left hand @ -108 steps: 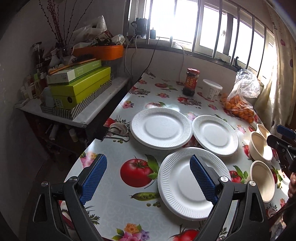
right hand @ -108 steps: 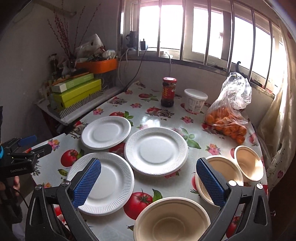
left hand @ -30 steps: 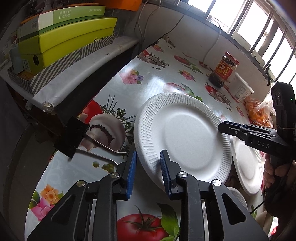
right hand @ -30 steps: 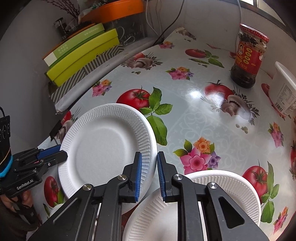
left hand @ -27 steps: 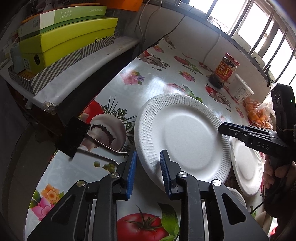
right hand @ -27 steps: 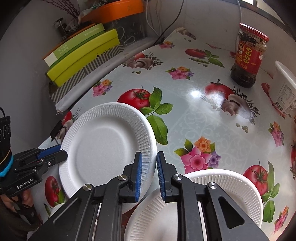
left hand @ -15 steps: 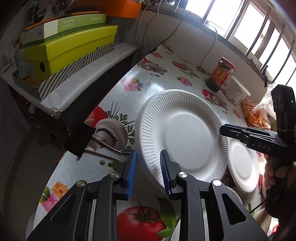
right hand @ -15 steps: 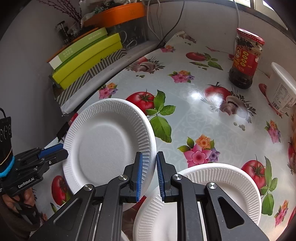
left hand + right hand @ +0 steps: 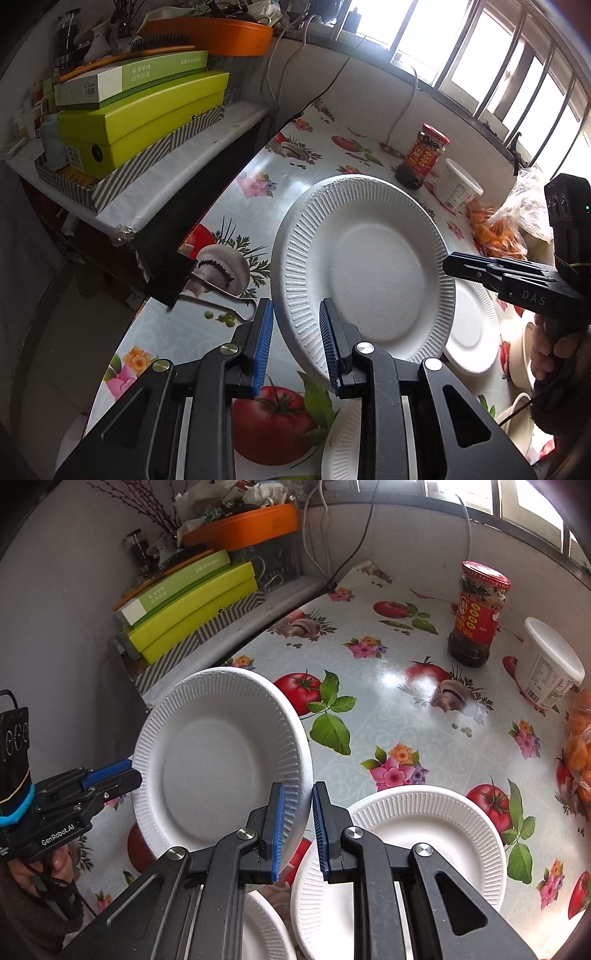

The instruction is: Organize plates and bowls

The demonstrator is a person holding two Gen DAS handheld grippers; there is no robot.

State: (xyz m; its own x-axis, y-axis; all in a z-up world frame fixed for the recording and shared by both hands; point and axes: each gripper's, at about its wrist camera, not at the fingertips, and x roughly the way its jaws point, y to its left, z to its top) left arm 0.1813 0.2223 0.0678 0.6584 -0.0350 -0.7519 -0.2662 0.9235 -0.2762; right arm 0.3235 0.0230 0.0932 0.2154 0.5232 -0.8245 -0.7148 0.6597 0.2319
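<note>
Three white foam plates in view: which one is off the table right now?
The far-left foam plate, tilted above the tablecloth: both grippers pinch its rim, left gripper and right gripper. The other two plates lie flat on the table.

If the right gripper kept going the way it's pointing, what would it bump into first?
Probably the tablecloth. The right gripper, shut on the lifted plate, aims down toward the table, left of the plate lying there. Depth is hard to judge.

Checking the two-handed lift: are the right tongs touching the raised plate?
Touching. In the right wrist view the right tongs pinch the raised plate at its rim, pads against both faces.
</note>
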